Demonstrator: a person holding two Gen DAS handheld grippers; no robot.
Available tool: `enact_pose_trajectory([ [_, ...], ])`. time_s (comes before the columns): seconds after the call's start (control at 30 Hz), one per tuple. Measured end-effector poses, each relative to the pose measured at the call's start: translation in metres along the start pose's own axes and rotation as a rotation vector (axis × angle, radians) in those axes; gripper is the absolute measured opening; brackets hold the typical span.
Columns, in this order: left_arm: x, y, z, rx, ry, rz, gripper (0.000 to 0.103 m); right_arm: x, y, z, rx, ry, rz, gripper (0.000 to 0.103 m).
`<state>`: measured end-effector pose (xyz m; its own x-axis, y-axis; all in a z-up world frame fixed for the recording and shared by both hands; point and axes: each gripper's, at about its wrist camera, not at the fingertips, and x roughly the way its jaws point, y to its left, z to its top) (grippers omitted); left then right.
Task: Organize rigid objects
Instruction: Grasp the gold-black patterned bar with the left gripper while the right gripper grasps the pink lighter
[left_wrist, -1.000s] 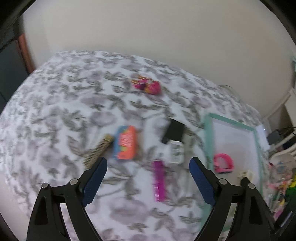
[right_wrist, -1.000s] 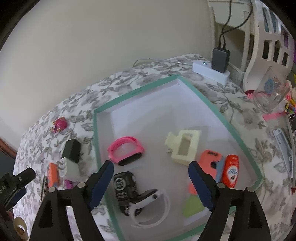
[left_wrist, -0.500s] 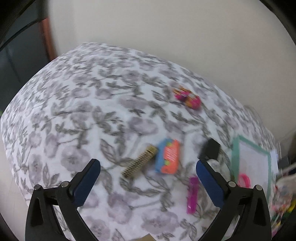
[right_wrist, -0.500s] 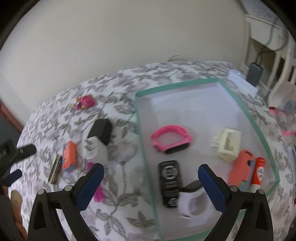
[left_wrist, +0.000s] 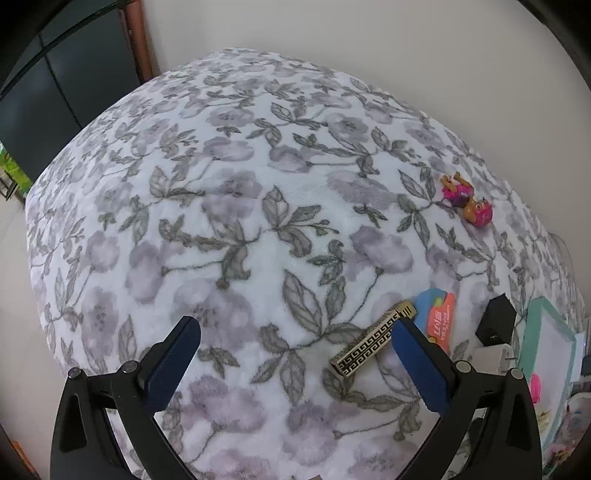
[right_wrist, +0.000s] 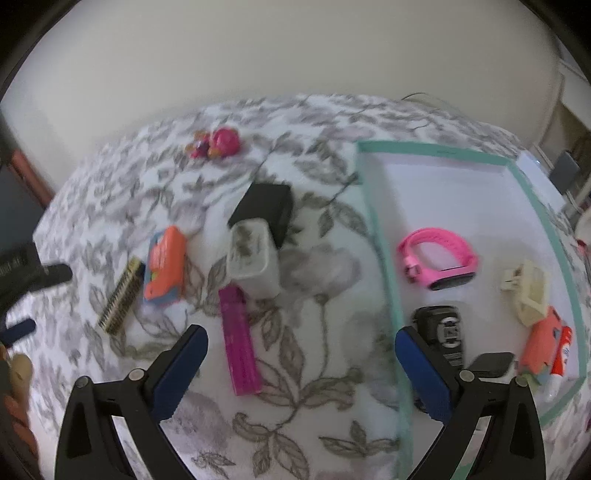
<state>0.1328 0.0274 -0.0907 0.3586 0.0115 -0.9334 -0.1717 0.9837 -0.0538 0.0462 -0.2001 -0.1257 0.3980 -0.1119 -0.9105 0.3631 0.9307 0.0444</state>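
Observation:
Loose objects lie on a floral blanket (left_wrist: 236, 206). In the right wrist view I see a magenta bar (right_wrist: 239, 341), a white case (right_wrist: 252, 258), a black box (right_wrist: 263, 208), an orange-and-blue box (right_wrist: 165, 266), a gold patterned bar (right_wrist: 121, 296) and a pink toy (right_wrist: 217, 143). My right gripper (right_wrist: 301, 369) is open and empty above the magenta bar. A green-rimmed white tray (right_wrist: 391, 295) at the right holds a pink watch (right_wrist: 436, 262), a black remote (right_wrist: 445, 334) and other items. My left gripper (left_wrist: 295, 362) is open and empty, left of the gold bar (left_wrist: 373, 338).
A beige wall stands behind the bed. A dark door and wooden frame (left_wrist: 136, 40) are at the far left. The left gripper's body (right_wrist: 26, 266) shows at the left edge of the right wrist view. White furniture and a charger (right_wrist: 563, 171) stand at the far right.
Both grippers swung left. The left view now shows mostly bare blanket, with the objects at its right edge. The right view moved off the tray toward the loose objects. Both stayed open.

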Motion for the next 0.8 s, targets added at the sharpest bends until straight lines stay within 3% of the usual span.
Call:
enact_pose_trajectory([
  [0.33,0.025,-0.024,-0.005,0.152,0.057,0.018,0.103,0.019,0.012,-0.004,-0.042,0.046,-0.002,0.095],
  [0.7,0.042,-0.048,-0.011,0.259,0.077,0.012,0.102,0.025,0.023,-0.004,-0.095,0.057,-0.017,0.074],
  [0.8,0.048,-0.052,-0.012,0.270,0.074,0.008,0.088,0.025,0.022,-0.004,-0.095,0.054,-0.015,0.072],
])
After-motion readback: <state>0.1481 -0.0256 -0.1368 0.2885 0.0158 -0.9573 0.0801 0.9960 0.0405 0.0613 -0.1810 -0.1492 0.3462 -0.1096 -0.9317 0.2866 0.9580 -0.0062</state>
